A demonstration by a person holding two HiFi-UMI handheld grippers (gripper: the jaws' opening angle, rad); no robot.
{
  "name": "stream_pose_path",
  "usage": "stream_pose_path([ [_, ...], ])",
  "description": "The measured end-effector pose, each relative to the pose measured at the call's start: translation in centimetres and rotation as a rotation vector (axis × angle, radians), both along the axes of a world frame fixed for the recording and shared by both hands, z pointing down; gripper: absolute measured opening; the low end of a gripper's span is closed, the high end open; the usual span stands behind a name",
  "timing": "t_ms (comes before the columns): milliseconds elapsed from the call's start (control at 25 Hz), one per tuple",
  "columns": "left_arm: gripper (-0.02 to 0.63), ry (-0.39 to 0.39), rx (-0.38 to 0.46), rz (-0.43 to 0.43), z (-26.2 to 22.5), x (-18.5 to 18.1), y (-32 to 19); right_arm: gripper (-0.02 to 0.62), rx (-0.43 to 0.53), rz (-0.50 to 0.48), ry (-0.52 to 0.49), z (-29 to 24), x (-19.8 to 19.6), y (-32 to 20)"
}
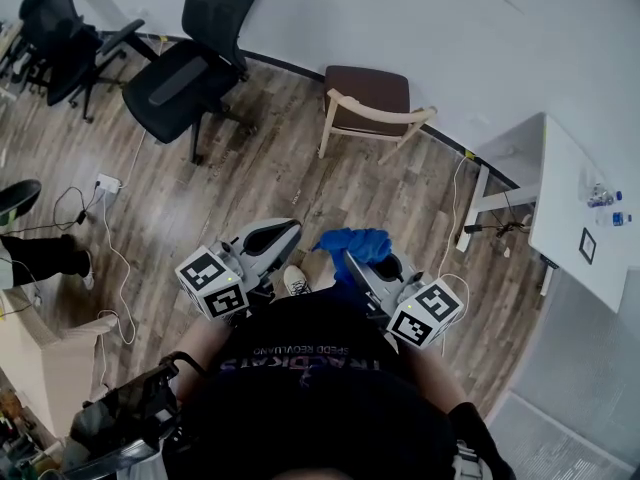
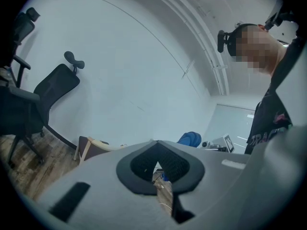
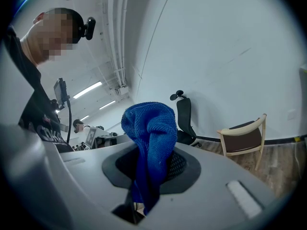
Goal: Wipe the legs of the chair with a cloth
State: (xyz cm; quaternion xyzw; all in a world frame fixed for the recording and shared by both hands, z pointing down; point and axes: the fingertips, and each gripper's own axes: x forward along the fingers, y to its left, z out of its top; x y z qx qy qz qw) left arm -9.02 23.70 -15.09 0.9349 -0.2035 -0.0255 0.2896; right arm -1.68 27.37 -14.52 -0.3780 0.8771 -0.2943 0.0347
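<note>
Right tongs (image 3: 149, 178) clamp a bunched blue cloth (image 3: 149, 138); left tongs (image 2: 156, 170) are pressed together, empty. The wooden chair (image 1: 368, 103) stands by the wall (image 1: 470, 28).

Wood floor (image 1: 250, 183), white wall (image 1: 480, 28) at back. Two black office chairs: one (image 1: 190, 63) left of center, another (image 1: 55, 33) in top-left corner. White power strip (image 1: 108, 182) on floor w/ thin cables trailing. White surface (image 1: 560, 183) at right carries small bottles (image 1: 600, 196) & a black-framed card (image 1: 587, 245).
</note>
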Motion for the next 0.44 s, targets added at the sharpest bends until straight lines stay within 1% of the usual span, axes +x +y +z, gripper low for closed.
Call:
stream_pose_path([
  [200,-0.002,-0.003,0.000,-0.006,-0.02,-0.07,0.04,0.084,-0.010,0.001,-0.005,0.19,0.06,0.05],
  [440,-0.002,0.011,-0.001,-0.033,0.07,-0.67,-0.03,0.084,-0.003,-0.007,0.002,0.07,-0.12,0.07],
])
